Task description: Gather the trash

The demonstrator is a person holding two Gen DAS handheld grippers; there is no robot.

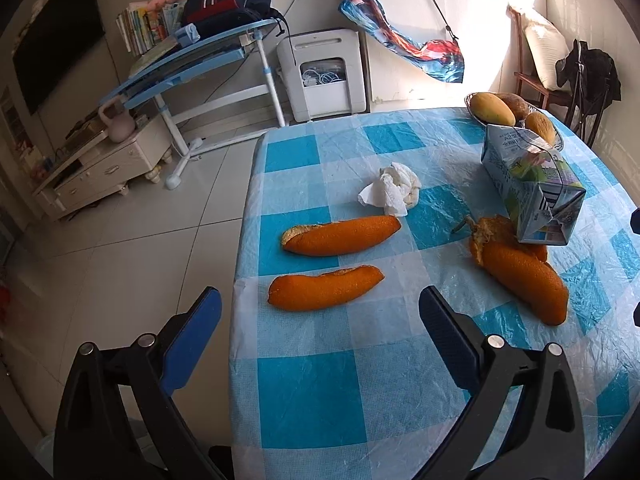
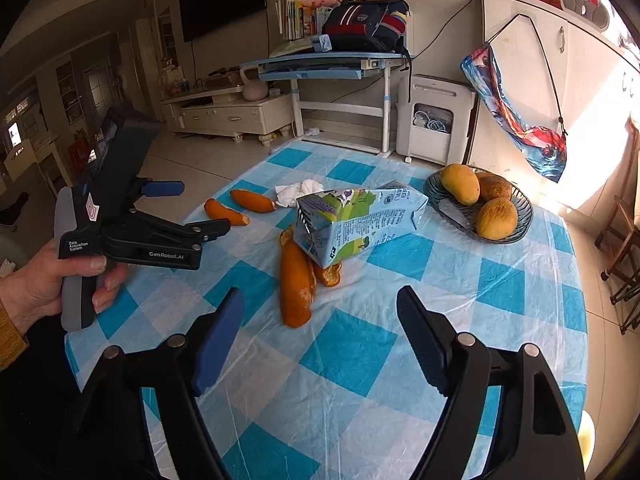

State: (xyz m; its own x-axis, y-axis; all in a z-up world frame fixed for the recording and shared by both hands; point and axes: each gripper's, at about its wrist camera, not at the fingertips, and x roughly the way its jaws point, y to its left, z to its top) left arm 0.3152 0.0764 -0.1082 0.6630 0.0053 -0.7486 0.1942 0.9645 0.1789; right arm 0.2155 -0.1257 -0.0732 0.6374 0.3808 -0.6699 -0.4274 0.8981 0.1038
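Three orange peels lie on the blue checked tablecloth (image 1: 312,392): a near one (image 1: 324,287), one behind it (image 1: 340,236), and one at the right (image 1: 520,276) partly under a crumpled milk carton (image 1: 532,188). A crumpled white tissue (image 1: 390,189) lies behind the peels. My left gripper (image 1: 320,300) is open and empty, hovering just short of the near peel at the table's left edge. My right gripper (image 2: 320,304) is open and empty above the table, in front of the right peel (image 2: 296,284) and the carton (image 2: 352,224). The left gripper also shows in the right wrist view (image 2: 192,208).
A dark bowl (image 2: 516,220) with three mangoes (image 2: 460,184) stands at the table's far right. Beyond the table are a tiled floor, a blue desk (image 2: 328,64), a white appliance (image 2: 434,120) and a low cabinet (image 2: 232,116). A chair (image 1: 536,76) stands at the far right.
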